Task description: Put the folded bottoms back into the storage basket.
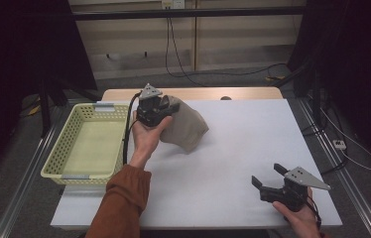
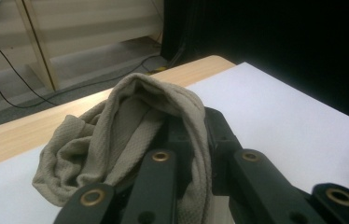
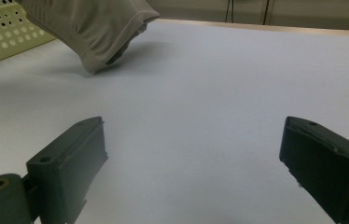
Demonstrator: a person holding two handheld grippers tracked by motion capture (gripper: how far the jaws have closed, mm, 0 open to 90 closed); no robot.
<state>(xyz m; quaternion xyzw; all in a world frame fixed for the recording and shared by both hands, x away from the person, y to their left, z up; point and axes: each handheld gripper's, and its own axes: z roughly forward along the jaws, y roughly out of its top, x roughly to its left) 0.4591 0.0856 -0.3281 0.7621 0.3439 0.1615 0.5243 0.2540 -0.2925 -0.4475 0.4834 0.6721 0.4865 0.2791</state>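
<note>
Cloth (image 2: 116,135) beige, waffle-knit, matt; basket (image 1: 82,144) perforated plastic, bit glossy; table (image 1: 243,148) smooth matt white, wood edge.

No readable text, label, brand or number shows anywhere.

Dim, soft overhead light; dark surroundings, slightly blurred close-ups.

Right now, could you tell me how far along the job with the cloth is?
Done: the left gripper is shut on the cloth, part lifted beside the basket. In hand: carrying it. Left: probably dropping it into the basket, which holds nothing. The right gripper rests open, apart.
</note>
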